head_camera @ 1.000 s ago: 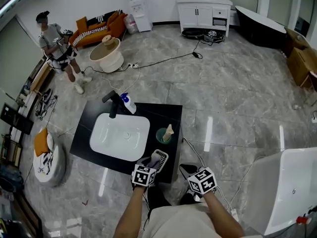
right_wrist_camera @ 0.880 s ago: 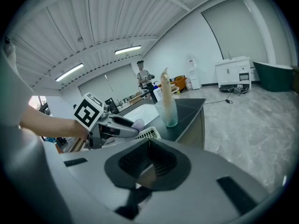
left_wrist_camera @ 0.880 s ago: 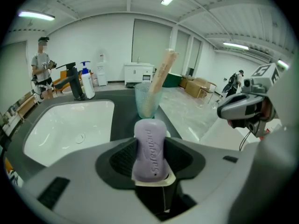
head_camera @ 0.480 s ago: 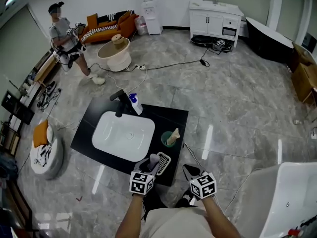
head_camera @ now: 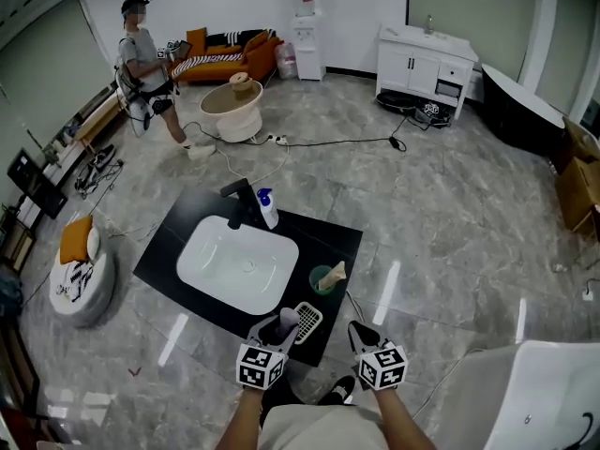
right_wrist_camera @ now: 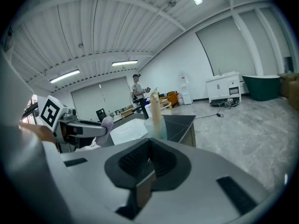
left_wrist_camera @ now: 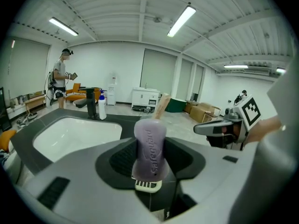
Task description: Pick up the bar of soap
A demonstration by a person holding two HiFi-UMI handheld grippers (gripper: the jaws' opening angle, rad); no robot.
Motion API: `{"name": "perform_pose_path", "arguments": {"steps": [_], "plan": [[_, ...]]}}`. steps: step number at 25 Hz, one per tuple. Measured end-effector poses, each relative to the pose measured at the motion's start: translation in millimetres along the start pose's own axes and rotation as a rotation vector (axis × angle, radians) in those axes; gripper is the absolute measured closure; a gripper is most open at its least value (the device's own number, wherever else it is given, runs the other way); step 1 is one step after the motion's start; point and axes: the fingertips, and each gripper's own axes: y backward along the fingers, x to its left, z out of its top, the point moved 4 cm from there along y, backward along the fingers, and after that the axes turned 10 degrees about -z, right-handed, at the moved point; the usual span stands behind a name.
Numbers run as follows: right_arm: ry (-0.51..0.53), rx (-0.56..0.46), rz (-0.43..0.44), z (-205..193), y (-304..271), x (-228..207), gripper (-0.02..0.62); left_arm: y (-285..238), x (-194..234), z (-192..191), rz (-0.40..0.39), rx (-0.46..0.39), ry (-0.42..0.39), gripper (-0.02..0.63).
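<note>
The left gripper (left_wrist_camera: 149, 158) clamps the purple soap bar (left_wrist_camera: 150, 143) upright, white sink (left_wrist_camera: 74, 130) beyond

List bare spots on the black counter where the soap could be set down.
Free: the back right corner of the counter, between the bottle and the cup; also the strip left of the basin. Crowded: the front right corner, where the cup, the soap dish and the left gripper holding the soap bunch together.

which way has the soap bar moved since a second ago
Yes, up: the soap bar, gripped by the left claw, has lifted off the white soap dish.
</note>
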Motion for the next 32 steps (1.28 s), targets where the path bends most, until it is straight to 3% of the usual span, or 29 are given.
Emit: {"name": "perform_pose_path", "arguments": {"steps": [5,11,32], "plan": [[-0.002,-0.010,0.002,4,-5,-1,0.589,4,-3,1,0.006,-0.027,0.020,0.417],[0.037,0.062,0.092,-5,-18,17,0.589,11,-5,-3,0.019,-0.047,0.036,0.417],[0.069,0.086,0.070,-10,-15,17,0.589,6,-12,-5,-0.026,-0.067,0.053,0.417]]}}
